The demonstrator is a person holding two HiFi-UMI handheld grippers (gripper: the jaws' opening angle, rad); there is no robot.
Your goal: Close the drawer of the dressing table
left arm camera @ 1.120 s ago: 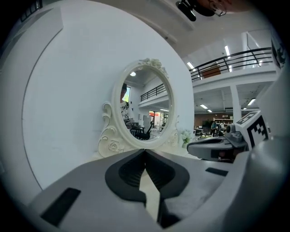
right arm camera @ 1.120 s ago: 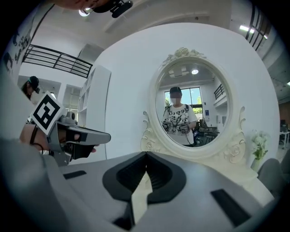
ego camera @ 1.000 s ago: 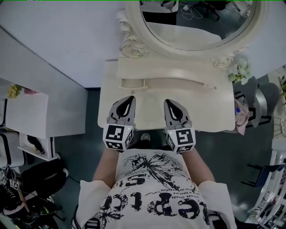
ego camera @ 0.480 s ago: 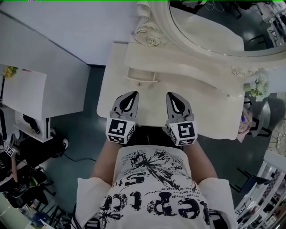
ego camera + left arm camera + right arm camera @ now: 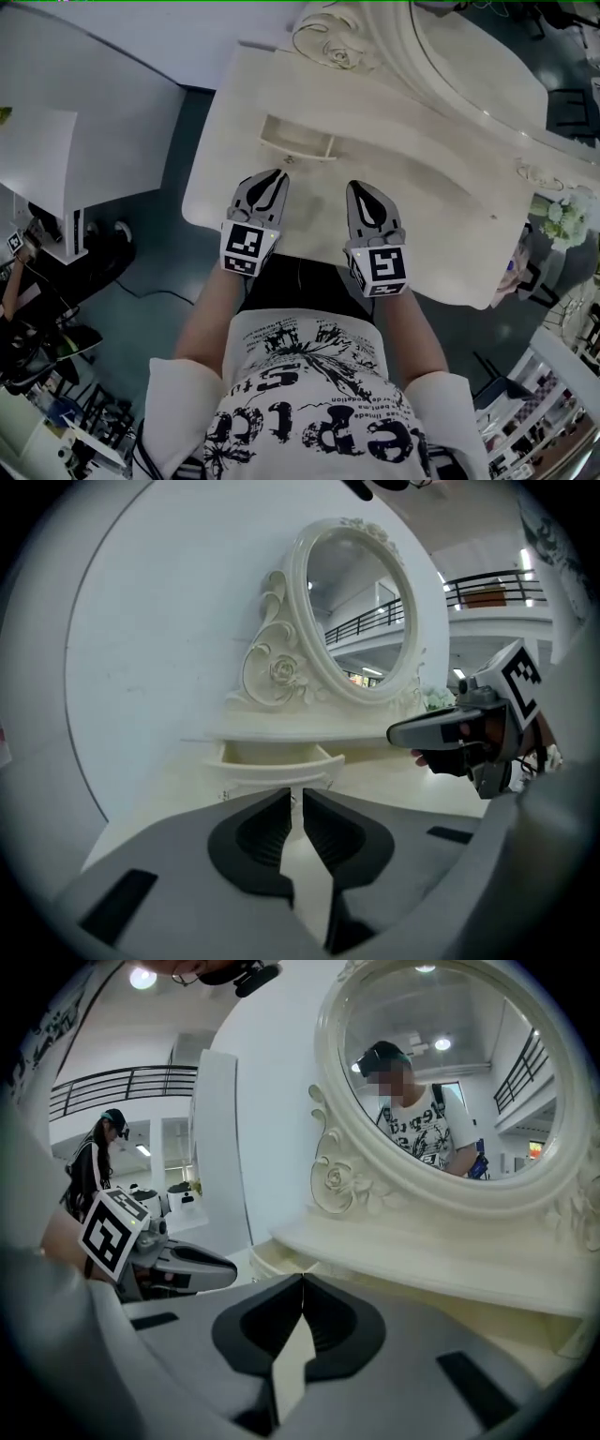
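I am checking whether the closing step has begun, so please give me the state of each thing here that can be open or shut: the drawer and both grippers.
drawer: open, pulled out, not yet pushed in.
left gripper: shut, nothing between its jaws.
right gripper: shut, nothing between its jaws.

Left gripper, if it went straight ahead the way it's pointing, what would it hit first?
Probably the curved front of the open drawer, which sits right ahead of the left gripper; how far off is unclear.
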